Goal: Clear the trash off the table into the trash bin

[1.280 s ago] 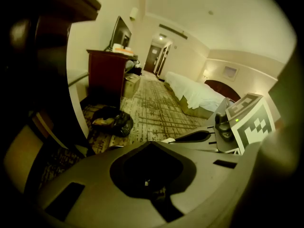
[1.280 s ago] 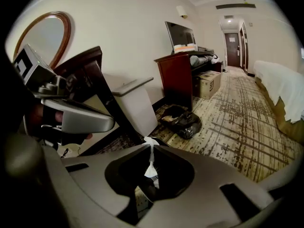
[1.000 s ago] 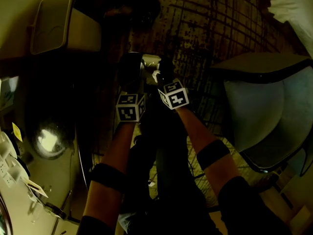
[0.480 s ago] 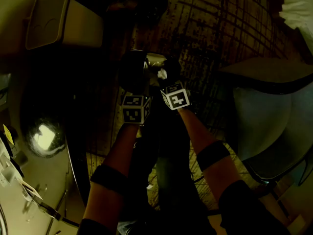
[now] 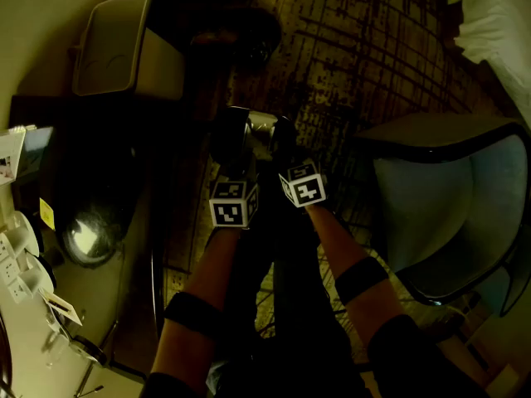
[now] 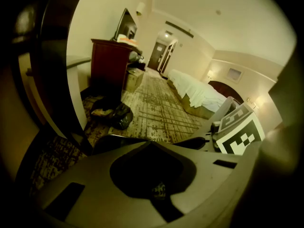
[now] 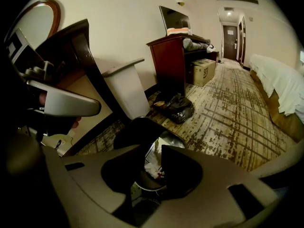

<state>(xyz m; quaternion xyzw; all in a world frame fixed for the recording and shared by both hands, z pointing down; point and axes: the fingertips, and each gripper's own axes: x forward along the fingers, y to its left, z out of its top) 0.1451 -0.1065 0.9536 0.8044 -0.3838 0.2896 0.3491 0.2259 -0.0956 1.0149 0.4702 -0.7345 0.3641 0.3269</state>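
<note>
Head view is very dark. Both tongs merge into shadow above the trash bin [image 5: 249, 131].

Left gripper [image 6: 152, 145]: jaws together. I can't make out anything pinched in the black patch there.

Right gripper [image 7: 151, 152]: jaws have just been closing but stand apart, with nothing clamped. Through the gap I see white paper trash [image 7: 153, 161] lying inside the bin, whose rim is partly cut off.

A black bag [image 7: 178, 109] sits on the carpet [image 7: 228, 103] beyond, contents unreadable.
</note>
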